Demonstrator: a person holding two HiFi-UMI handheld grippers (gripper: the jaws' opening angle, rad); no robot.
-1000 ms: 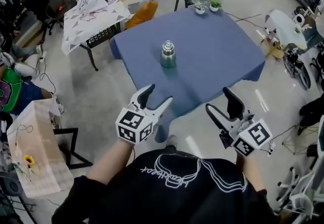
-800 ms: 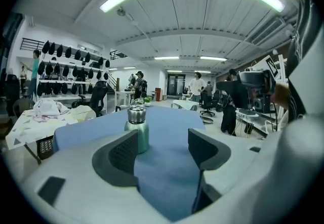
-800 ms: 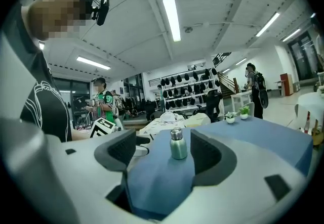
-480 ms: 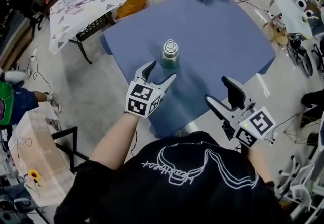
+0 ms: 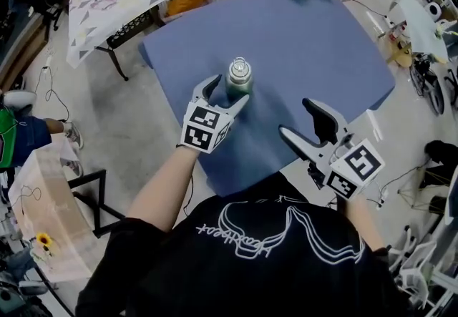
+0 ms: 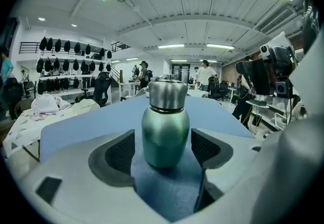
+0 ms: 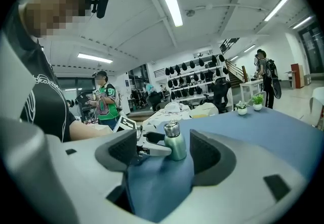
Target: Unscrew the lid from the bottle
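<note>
Straddling bottle (image 5: 240, 79), untouched: left gripper (image 5: 229, 90) jaws just opening | right gripper (image 5: 295, 117) jaws wide, empty

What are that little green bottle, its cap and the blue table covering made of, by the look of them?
Bottle: likely metal with a green satin coat; soft highlights run down its side. Lid: looks like bare brushed steel, grey with streaky reflections. Table cover: seemingly woven cloth, matte blue, draping down at its edges.

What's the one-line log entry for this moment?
left gripper: jaws just opened wider, bottle between tips, ungripped | right gripper: open, empty | lid: on
</note>
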